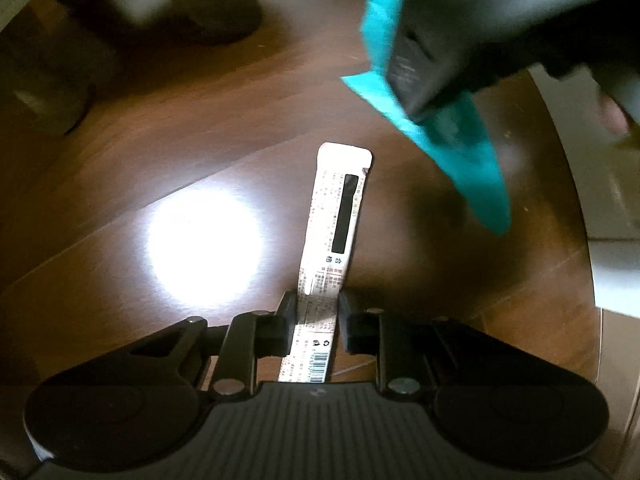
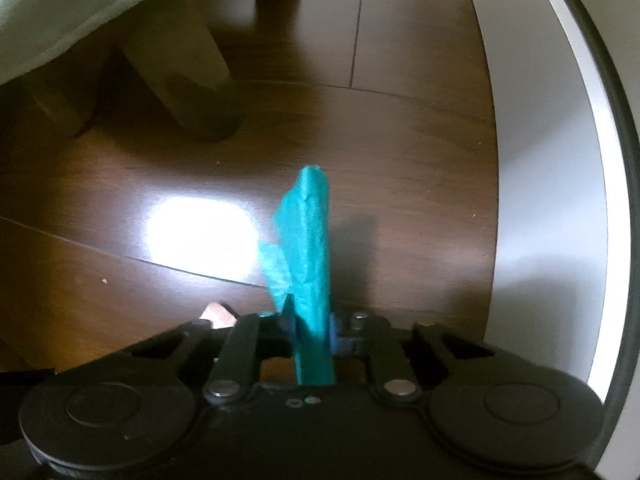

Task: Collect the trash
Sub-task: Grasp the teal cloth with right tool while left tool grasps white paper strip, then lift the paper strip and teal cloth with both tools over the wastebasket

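Observation:
A long white printed stick wrapper (image 1: pixel 336 208) hangs over the dark wooden floor (image 1: pixel 160 128), and my left gripper (image 1: pixel 316 316) is shut on its lower part, pads pressed against both sides. A crumpled teal paper scrap (image 2: pixel 308 232) sticks out forward from my right gripper (image 2: pixel 314 328), which is shut on it. In the left wrist view the right gripper (image 1: pixel 416 96) appears blurred at the upper right, with the teal scrap (image 1: pixel 468 160) dangling below it, to the right of the white wrapper.
Furniture legs (image 2: pixel 188 80) stand on the floor ahead to the left, under a pale fabric edge (image 2: pixel 60 12). A white panel (image 2: pixel 532 160) runs along the right side. A bright lamp reflection (image 1: pixel 204 244) glares on the boards. A person's fingertip (image 2: pixel 218 314) shows by the right gripper.

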Tool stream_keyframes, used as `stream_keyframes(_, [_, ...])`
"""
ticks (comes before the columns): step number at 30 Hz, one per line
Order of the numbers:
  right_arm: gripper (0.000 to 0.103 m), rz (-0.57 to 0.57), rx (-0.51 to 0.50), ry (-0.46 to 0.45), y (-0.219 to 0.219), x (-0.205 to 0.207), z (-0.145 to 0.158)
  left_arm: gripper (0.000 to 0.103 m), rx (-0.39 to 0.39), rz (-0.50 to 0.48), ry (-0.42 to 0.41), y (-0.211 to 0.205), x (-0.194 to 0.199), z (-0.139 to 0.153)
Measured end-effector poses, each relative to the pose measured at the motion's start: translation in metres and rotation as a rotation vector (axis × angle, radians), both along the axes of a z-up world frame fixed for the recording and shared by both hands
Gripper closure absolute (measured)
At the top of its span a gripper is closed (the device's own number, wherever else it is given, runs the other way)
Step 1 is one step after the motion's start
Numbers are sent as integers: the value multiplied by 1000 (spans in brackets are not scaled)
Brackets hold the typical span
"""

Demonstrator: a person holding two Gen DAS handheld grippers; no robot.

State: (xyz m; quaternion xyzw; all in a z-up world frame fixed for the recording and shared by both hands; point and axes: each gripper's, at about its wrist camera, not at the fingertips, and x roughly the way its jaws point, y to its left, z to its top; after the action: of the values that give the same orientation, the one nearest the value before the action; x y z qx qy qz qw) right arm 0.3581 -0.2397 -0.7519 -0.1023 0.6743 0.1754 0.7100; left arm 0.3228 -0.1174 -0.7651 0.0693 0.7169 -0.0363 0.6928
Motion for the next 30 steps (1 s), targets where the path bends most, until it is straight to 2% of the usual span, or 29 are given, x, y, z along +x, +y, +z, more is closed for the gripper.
stream_keyframes(3, [95,5,-12,-12,3,-2,7,82,7,24,-7,2,4,4])
stream_keyframes(13, [95,-99,12,-48,0,4,47,82,-26,87,-30,12,8,39])
stream_keyframes(18, [96,-129,22,-71,-4,6,68,82,-47,114,-56,35,19,62])
stream_keyframes(25, [96,-212,52,-112,-29,20,110,82,-82,152,-120,46,24,111])
stream_keyframes(30, [96,-223,64,-222,-29,20,168,82,-134,152,-203,54,25,165])
